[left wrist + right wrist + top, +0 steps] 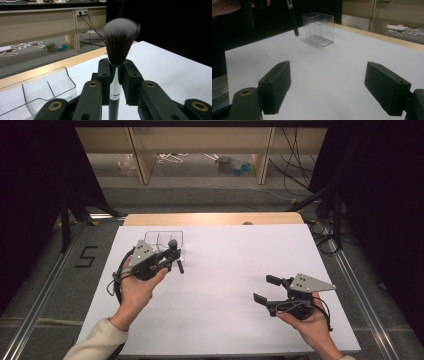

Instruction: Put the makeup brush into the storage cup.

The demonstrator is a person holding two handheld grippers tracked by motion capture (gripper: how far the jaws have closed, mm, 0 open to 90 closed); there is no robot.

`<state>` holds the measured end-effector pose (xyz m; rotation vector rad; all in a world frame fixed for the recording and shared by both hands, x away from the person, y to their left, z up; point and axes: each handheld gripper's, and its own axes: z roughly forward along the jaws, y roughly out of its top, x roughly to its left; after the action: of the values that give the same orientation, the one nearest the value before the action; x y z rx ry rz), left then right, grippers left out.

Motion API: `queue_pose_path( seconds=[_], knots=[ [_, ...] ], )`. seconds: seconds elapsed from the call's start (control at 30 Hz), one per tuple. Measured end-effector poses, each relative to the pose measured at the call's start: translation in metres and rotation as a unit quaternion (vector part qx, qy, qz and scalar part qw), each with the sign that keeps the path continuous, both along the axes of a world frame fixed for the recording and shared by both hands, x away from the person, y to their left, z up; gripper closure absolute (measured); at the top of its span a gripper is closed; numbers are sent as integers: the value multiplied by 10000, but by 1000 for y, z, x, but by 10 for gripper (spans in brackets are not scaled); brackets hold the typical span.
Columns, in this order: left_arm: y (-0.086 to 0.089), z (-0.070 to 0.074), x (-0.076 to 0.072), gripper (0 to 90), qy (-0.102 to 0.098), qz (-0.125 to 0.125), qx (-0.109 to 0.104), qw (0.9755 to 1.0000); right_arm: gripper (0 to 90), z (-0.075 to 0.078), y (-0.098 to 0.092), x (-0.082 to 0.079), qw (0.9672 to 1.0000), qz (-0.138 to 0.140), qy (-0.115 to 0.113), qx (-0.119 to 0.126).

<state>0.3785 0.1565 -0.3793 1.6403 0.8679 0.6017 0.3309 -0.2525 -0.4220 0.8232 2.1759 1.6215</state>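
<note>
Left gripper (115, 75), held over the near left part of the white table (235, 285), pinches a makeup brush (117, 65) by its silver ferrule and dark handle; the bristle head stands upright above the jaws, and the handle hangs below them, clear of the table. Just beyond the brush stands a clear acrylic organiser (47, 90) with upright dividers, at the table's far left. Right gripper (265, 289), well apart from the organiser toward the near right, rests in the person's hand with jaws spread wide and nothing between them.
</note>
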Motion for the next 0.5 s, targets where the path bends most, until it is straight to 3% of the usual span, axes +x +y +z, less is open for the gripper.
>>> queue_pose_path(
  seconds=[0.1,0.13,0.37,0.5],
  knots=[
    [1,0,1,778,-6,5,3,10000,221,-1,1,0,10000,36,70,48],
    [1,0,1,778,4,14,-14,10000,221,0,0,0,10000,1,-36,-8],
    [2,0,2,778,8,27,-7,10000,221,-1,0,1,10000,13,-56,24],
    [2,1,2,778,6,35,-9,10000,221,-1,0,0,10000,4,70,-16]
  ],
)
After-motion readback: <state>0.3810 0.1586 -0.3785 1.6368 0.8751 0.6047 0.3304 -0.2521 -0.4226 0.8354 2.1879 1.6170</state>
